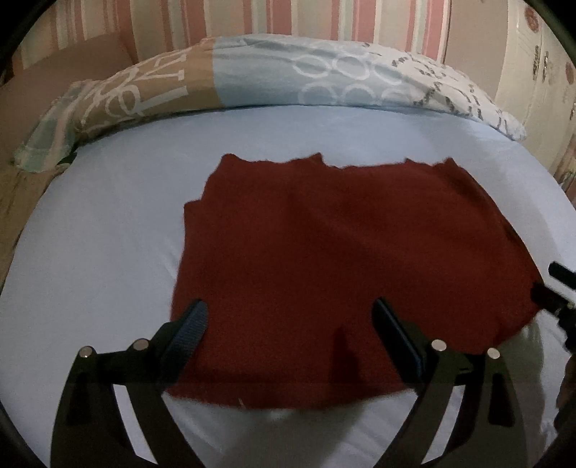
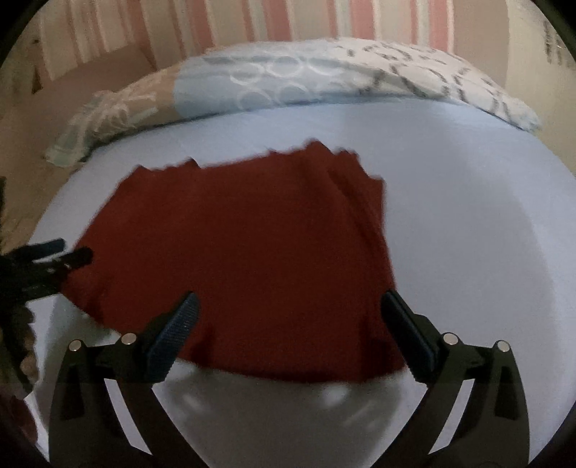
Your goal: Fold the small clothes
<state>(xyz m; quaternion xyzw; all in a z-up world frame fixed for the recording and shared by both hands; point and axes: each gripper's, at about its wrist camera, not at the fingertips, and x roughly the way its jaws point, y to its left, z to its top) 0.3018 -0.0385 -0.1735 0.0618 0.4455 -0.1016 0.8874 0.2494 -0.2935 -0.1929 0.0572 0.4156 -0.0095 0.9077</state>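
Note:
A dark red garment lies flat on the pale blue bed sheet. It also shows in the right wrist view. My left gripper is open and empty, its fingers above the garment's near left part. My right gripper is open and empty above the garment's near right part. The right gripper's tips show at the right edge of the left wrist view. The left gripper's tips show at the left edge of the right wrist view.
A patterned blue, tan and white pillow lies along the far side of the bed, in front of a pink striped wall. The sheet extends to the right of the garment.

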